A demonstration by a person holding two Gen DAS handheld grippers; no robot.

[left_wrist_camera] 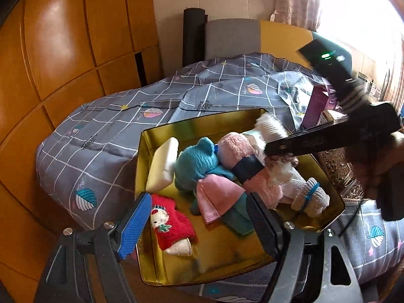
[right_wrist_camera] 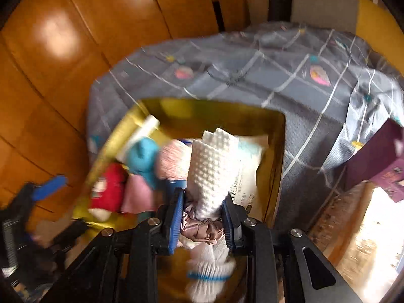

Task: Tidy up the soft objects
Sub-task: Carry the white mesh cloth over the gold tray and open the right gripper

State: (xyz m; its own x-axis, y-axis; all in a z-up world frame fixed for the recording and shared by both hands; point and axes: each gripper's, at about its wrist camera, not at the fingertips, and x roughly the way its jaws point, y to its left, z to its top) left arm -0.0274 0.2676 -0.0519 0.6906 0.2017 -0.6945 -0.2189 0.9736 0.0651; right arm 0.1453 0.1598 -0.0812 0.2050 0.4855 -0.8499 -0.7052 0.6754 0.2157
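Note:
A gold tin box [left_wrist_camera: 328,184] lies on the bed and holds several soft things. Among them are a teal plush bear [left_wrist_camera: 199,161], a pink rolled towel [left_wrist_camera: 240,151] with a dark band, a pink cloth [left_wrist_camera: 217,199], a red knitted piece [left_wrist_camera: 171,222], a white block [left_wrist_camera: 164,164] and white gloves [left_wrist_camera: 310,197] tied with a blue band. My left gripper [left_wrist_camera: 199,224] stands open over the box's near part, with nothing between its fingers. My right gripper [right_wrist_camera: 202,214] is shut on a white dotted cloth [right_wrist_camera: 214,166] bound by a mauve scrunchie [right_wrist_camera: 199,227]. It hangs over the box's right side.
The box sits on a grey checked quilt [left_wrist_camera: 106,136]. An orange wooden wall [left_wrist_camera: 63,50] runs along the left. A purple carton [left_wrist_camera: 320,106] and an ornate brown lid [left_wrist_camera: 341,171] lie to the right of the box. A wipes pack [right_wrist_camera: 250,174] lies in the box's far right corner.

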